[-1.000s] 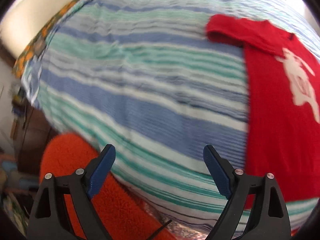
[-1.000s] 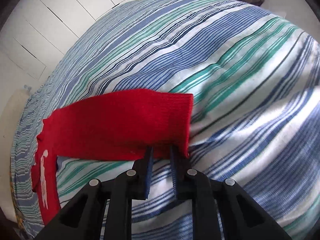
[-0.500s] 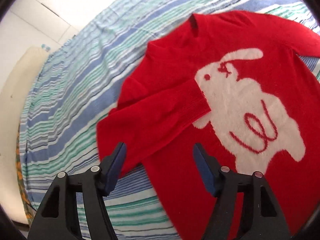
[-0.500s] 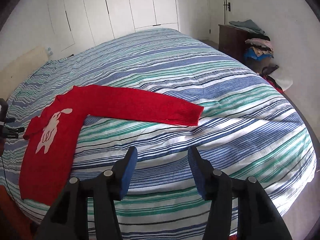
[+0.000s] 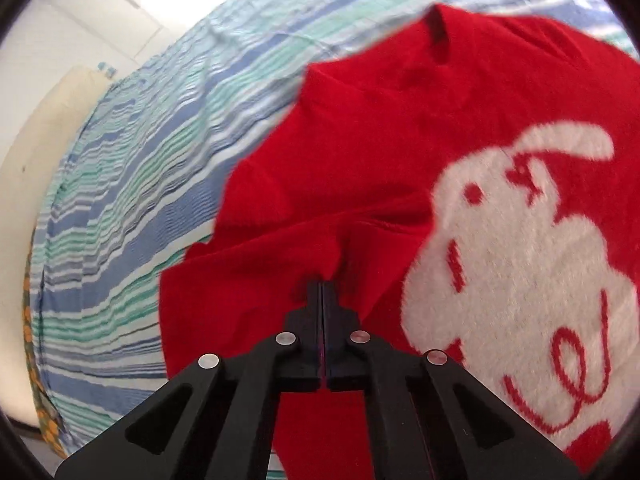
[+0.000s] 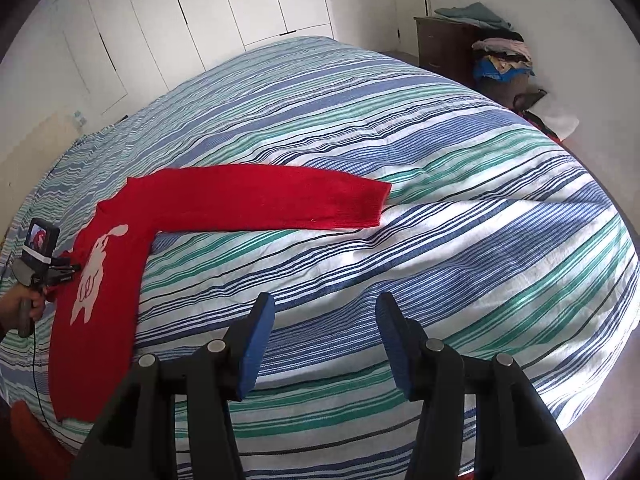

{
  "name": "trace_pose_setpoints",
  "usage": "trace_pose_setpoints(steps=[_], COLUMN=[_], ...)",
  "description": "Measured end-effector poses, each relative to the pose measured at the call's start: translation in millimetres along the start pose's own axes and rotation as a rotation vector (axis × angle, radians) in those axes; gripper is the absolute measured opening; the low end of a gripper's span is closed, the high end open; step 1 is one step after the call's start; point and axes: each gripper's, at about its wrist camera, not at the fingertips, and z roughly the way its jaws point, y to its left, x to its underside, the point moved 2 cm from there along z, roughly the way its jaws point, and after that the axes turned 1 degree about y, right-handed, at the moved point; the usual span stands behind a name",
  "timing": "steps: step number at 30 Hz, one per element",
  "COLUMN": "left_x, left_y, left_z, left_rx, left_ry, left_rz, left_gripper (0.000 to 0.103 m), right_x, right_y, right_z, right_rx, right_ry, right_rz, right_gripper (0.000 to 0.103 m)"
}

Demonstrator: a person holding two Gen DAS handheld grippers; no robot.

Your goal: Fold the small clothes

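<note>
**Left gripper pinching the sweater sleeve; right gripper held wide above the bedspread**

The red sweater lies face up on the striped bedspread, near the bedspread's left edge as the right wrist view shows it. A white rabbit motif covers the sweater's chest. One sleeve extends flat from the sweater's shoulder across the bedspread toward its middle. The other sleeve is bunched against the sweater's body beside the rabbit motif. The left gripper has its jaws pressed together on a fold of this bunched sleeve. The right gripper hovers over the bedspread, clear of the sweater, its blue-padded fingers spread wide with nothing between them. Beyond the bedspread stand white wardrobe doors and a dark dresser with a pile of clothes beside it.
</note>
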Motion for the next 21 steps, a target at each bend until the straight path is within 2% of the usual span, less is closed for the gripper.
trace_pose_setpoints(steps=[1,3,5,7,9,11,13,15,16,17,18,19,20,21], left_x=[1,12,35,71,107,144,168,164,155,144,131,117,104,90], left_y=[15,66,120,184,232,263,269,249,227,208,180,154,129,103], left_z=[-6,-22,-34,-39,-36,-30,-30,-35,-39,-43,-48,-54,-59,-60], left_rx=[0.006,0.050,0.061,0.036,0.012,-0.009,-0.051,-0.044,-0.038,-0.025,-0.012,0.000,0.016,0.038], left_ry=[-0.019,-0.047,-0.065,-0.052,-0.032,0.014,0.035,0.027,0.011,-0.003,-0.025,-0.065,-0.103,-0.118], left_rz=[-0.067,-0.265,-0.436,-0.600,-0.723,-0.777,-0.749,-0.639,-0.537,-0.451,-0.353,-0.269,-0.197,-0.124], left_gripper=[0.000,0.000,0.000,0.000,0.000,0.000,0.000,0.004,0.011,0.036,0.068,0.078,0.084,0.084], right_x=[0,0,0,0,1,1,1,1,1,1,2,2,2,2], right_y=[2,5,6,5,4,3,3,3,4,4,4,5,6,6], right_z=[0,-1,-2,-3,-4,-4,-3,-3,-2,-2,0,1,2,3], right_rx=[0.006,0.014,0.021,0.024,0.024,0.022,0.022,0.025,0.026,0.028,0.030,0.031,0.032,0.032], right_ry=[-0.001,-0.005,-0.011,-0.015,-0.019,-0.018,-0.016,-0.013,-0.010,-0.006,-0.001,0.004,0.010,0.014], right_rz=[-0.011,-0.027,-0.031,-0.028,-0.023,-0.019,-0.017,-0.017,-0.018,-0.020,-0.022,-0.025,-0.027,-0.029], right_gripper=[0.053,0.053,0.053,0.053,0.053,0.053,0.053,0.053,0.053,0.053,0.053,0.053,0.053,0.053])
